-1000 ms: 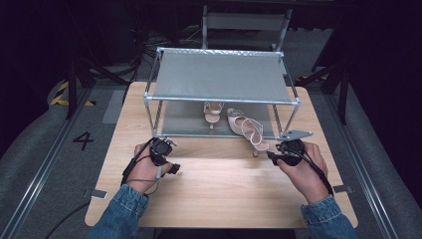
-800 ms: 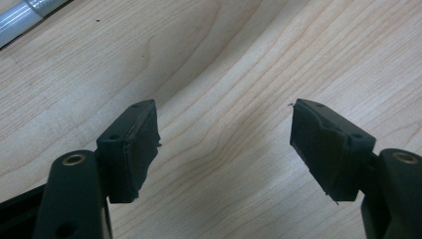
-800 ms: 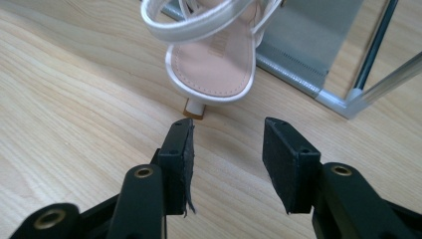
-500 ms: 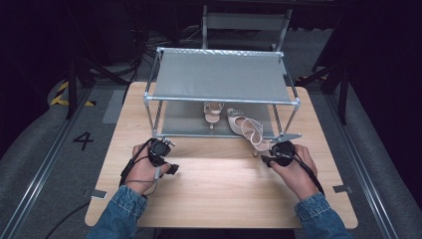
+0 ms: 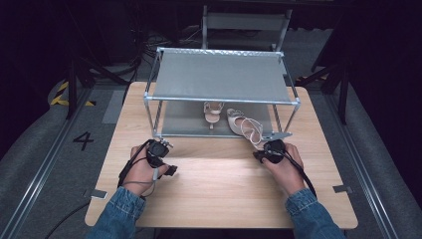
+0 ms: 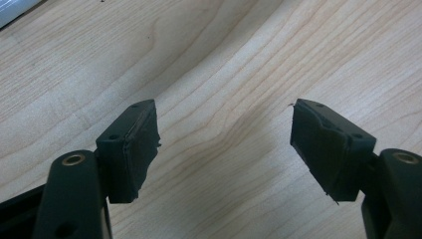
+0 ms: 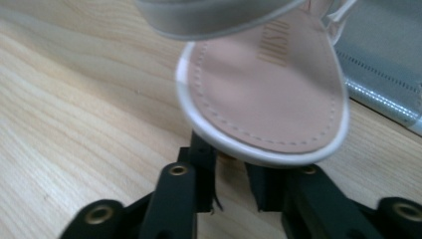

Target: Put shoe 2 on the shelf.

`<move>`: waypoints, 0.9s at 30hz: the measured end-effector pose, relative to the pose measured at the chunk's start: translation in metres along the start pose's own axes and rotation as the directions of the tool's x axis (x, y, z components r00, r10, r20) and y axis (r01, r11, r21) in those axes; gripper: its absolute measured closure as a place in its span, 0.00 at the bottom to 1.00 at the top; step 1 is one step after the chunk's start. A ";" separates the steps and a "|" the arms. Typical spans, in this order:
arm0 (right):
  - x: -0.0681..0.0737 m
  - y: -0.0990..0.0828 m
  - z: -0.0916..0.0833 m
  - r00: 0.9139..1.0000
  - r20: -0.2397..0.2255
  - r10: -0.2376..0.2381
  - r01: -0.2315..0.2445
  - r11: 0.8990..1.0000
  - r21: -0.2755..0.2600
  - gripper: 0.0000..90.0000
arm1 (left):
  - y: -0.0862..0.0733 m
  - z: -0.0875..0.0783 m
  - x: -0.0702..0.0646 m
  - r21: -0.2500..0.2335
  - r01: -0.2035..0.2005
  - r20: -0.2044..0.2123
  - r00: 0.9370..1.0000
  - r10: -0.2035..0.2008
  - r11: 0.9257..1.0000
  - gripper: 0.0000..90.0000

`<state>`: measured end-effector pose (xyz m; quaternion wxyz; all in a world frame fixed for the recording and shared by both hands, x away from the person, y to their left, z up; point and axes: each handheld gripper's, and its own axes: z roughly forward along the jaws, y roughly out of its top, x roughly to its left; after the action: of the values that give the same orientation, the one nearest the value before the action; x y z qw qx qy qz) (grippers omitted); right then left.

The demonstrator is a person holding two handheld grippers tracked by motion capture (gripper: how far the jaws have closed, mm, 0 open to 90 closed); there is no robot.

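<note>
- A pale sandal [image 5: 247, 128] lies at the front right of the lower shelf of a metal rack [image 5: 221, 74], its toe reaching past the shelf's front edge over the wooden table [image 5: 219, 189].
- In the right gripper view the sandal [image 7: 268, 94] shows a pinkish-tan insole with a stitched line round the edge, a glossy white rim, faint stamped lettering, and thin pale straps toward the top right.
- A second sandal [image 5: 212, 110] of the same pale colour stands farther back on the shelf, to the left of the first, heel toward the front.
- The right gripper [image 5: 264, 152] sits at the sandal's toe. Its fingers [image 7: 199, 169] are only a narrow gap apart beneath the sole's front edge; whether they touch the sole I cannot tell.
- The left gripper [image 5: 161, 157] is held above bare table, well apart from the rack's contents, its fingers [image 6: 132, 144] spread wide with nothing between them.
</note>
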<state>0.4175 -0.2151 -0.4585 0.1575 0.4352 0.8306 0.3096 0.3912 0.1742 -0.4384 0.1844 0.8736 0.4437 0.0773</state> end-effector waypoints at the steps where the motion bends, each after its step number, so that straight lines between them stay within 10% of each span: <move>1: 0.000 0.001 0.000 1.000 -0.007 0.005 -0.005 1.000 -0.007 0.87 | 0.000 0.000 0.000 -0.003 0.002 0.000 1.000 -0.002 1.000 0.31; 27: 0.002 0.064 0.040 1.000 -0.007 0.004 -0.004 0.999 -0.040 0.88 | -0.013 -0.005 0.008 -0.009 0.030 -0.011 1.000 -0.030 1.000 0.31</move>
<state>0.4774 -0.1711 -0.4474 0.1628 0.4324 0.8240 0.3280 0.3843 0.1887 -0.4388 0.1868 0.8657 0.4572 0.0811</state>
